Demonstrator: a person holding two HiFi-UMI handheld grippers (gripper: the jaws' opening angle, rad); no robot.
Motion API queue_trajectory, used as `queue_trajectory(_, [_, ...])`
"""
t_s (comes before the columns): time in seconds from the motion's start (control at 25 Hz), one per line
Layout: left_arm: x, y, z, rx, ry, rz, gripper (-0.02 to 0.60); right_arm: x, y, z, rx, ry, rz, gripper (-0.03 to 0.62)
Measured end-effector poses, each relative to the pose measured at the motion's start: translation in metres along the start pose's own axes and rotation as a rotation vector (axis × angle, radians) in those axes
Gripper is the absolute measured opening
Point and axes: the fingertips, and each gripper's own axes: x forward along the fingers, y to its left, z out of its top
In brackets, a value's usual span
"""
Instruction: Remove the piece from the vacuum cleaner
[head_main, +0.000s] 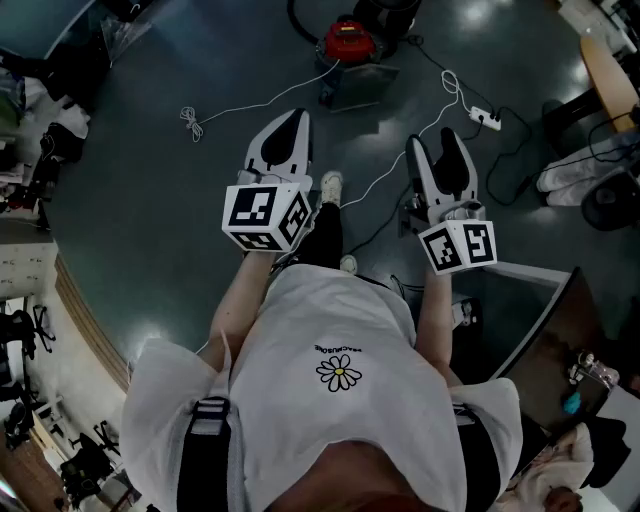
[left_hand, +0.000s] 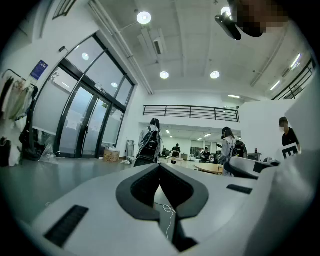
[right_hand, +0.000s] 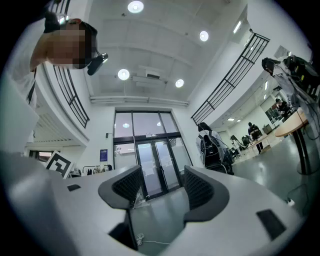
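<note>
left gripper (head_main: 296, 118) clenched shut and empty, right gripper (head_main: 435, 142) released wide with nothing between its jaws, both well short of the red vacuum cleaner (head_main: 347, 42) on the floor (head_main: 180, 60).

The vacuum cleaner (head_main: 345, 40) sits on the floor (head_main: 180, 200) well ahead of me, beyond the gap between my left gripper (head_main: 293, 120) and right gripper (head_main: 437, 142), held side by side. A cable (head_main: 255, 100) lies to its left, ahead of my left gripper; a power strip (head_main: 487, 118) lies ahead to the right.
</note>
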Motion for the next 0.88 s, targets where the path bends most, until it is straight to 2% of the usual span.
queue_trajectory(0.32, [0.093,0.063,-0.029,-0.077,0.003,0.009,0.005,0.072,-0.049,-0.041,-0.106,0.097,-0.018,0.278])
queue_trajectory(0.52, [0.186,0.117,-0.024,-0.105,-0.018,0.019,0.005,0.173,-0.089,-0.063,-0.163,0.192,-0.025,0.278])
queue_trajectory(0.68, [0.252,0.164,-0.023,-0.129,0.017,0.035,0.005,0.251,-0.115,-0.089,-0.115,0.268,-0.073,0.278])
queue_trajectory(0.88, [0.336,0.204,-0.011,-0.097,0.045,0.008,0.005,0.331,-0.151,-0.095,-0.103,0.257,-0.094,0.278])
